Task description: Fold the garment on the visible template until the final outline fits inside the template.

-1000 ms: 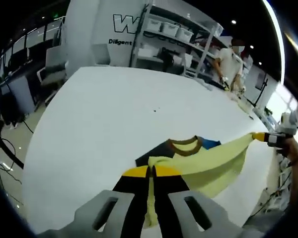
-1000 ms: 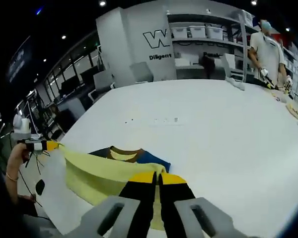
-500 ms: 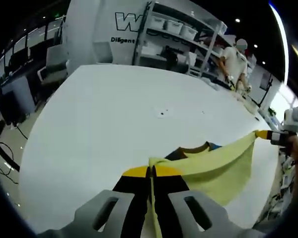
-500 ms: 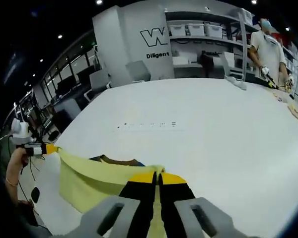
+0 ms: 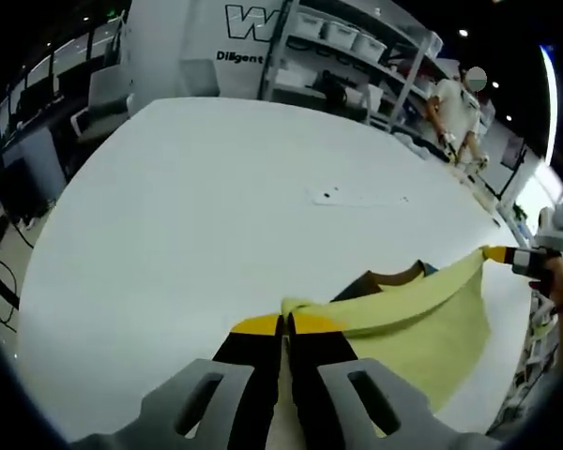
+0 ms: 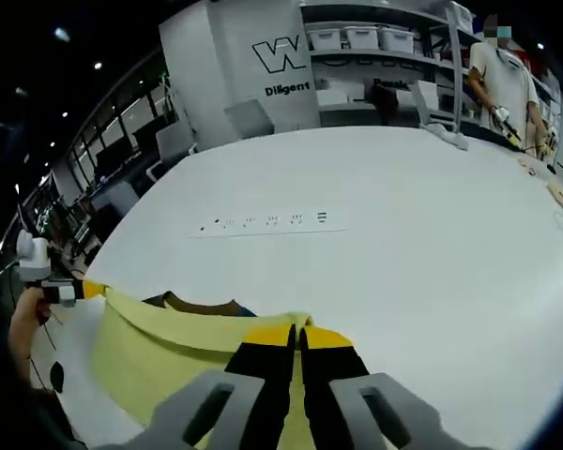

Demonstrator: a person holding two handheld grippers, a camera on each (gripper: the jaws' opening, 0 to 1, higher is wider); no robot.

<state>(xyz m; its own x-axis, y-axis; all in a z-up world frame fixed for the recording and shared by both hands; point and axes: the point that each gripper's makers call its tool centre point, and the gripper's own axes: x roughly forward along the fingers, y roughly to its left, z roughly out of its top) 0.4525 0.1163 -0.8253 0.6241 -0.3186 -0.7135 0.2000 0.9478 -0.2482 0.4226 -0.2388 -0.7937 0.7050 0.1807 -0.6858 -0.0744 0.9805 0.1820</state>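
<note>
Holding: pale yellow garment stretched taut between both grippers, one pinched edge spanning from one to the other, lifted above the white table.
Left gripper: jaws together, clamped on one end of the yellow edge; fabric emerging right at the tips.
Right gripper: jaws together, clamped on the other end of that edge; seen from the left gripper view as a small yellow-tipped tool in a hand at far right.
Garment position: near edge of table, close to the person; brown collar and a sliver of blue lying flat beyond the raised fold; lower part of cloth hanging or draped toward the table edge.
Template: not identifiable as an outline here; only a faint row of small marks further out on the table.
Step in hand (judged): carrying the held edge over toward the collar to lay a fold.
Doing it well: keep tension even between both ends so the edge stays straight; move both grippers at the same rate; lower flat before letting go; line the edge parallel with the collar side.
Risk: slack middle wrinkling; uneven travel skewing the fold; cloth sliding off the table edge.
Background: shelving and a person standing far off, uninvolved.
</note>
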